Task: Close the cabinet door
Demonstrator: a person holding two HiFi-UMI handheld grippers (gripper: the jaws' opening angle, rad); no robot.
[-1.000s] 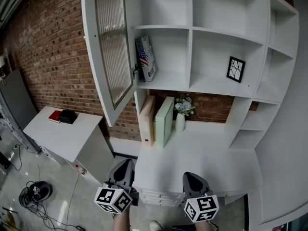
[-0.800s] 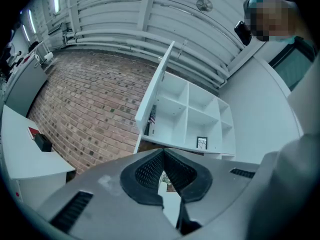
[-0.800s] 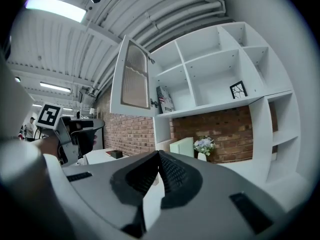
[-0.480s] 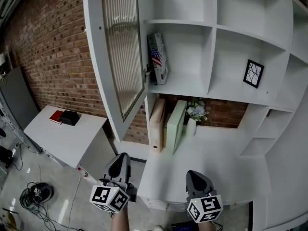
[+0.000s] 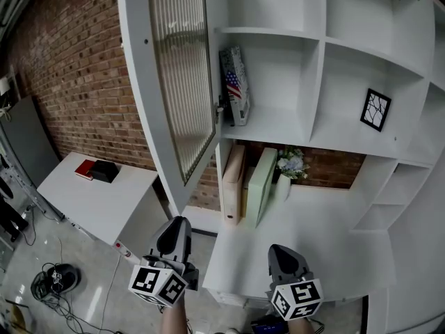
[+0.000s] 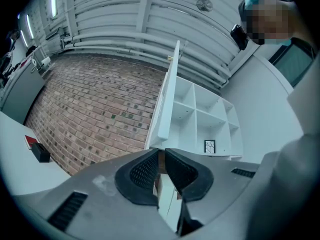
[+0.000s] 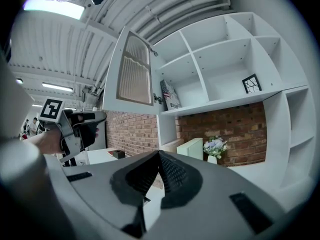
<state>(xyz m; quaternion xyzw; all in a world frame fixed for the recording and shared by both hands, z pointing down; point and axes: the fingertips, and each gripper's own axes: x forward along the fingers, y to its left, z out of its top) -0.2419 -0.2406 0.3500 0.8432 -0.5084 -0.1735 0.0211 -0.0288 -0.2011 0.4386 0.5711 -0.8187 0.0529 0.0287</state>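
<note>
Hanging open, cabinet door point(image 5: 175, 82) well above left gripper point(image 5: 177, 224).

Left gripper point(image 5: 176, 223) and right gripper point(image 5: 279, 251) hang low side by side; jaws together.

bench: white desk top point(image 5: 327, 235) ahead of right claw point(image 5: 278, 251) | on it, far end: tall beige file point(image 5: 233, 183) and pale green box file point(image 5: 262, 185), upright, side by side; small white vase of pale flowers point(image 5: 284, 185) just right of them | left of left claw point(image 5: 176, 223): low white side bench point(image 5: 97, 204) carrying red book point(image 5: 84, 168) and black box point(image 5: 104, 171), side by side
</note>
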